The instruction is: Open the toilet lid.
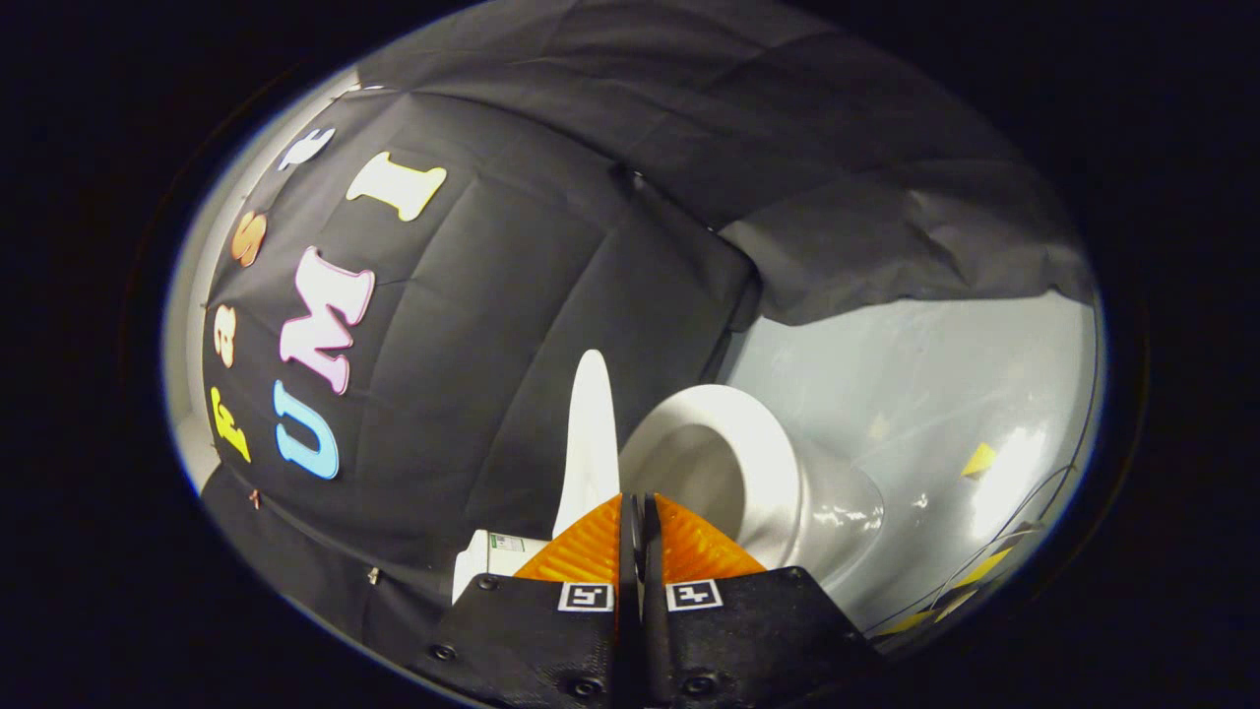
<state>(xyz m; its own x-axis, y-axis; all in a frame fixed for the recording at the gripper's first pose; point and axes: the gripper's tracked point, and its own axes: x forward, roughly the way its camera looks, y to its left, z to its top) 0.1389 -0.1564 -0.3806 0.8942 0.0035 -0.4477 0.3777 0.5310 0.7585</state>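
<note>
Lid (591,433) stands upright beyond the closed, empty gripper (640,512), left of the bowl (728,463); the opening looks done.

Gripper (640,507): fingers closed together, gripping nothing.
Lid (591,433): raised, standing open, just beyond the fingertips.
Bowl (733,473): uncovered, beside the lid.
Floor (945,394): glossy, pale.

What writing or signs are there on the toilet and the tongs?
Label on the tank: too small to read.
Two square markers on the tongs: coded patterns, no words.
The tongs are shut on nothing, just short of the raised lid.
</note>
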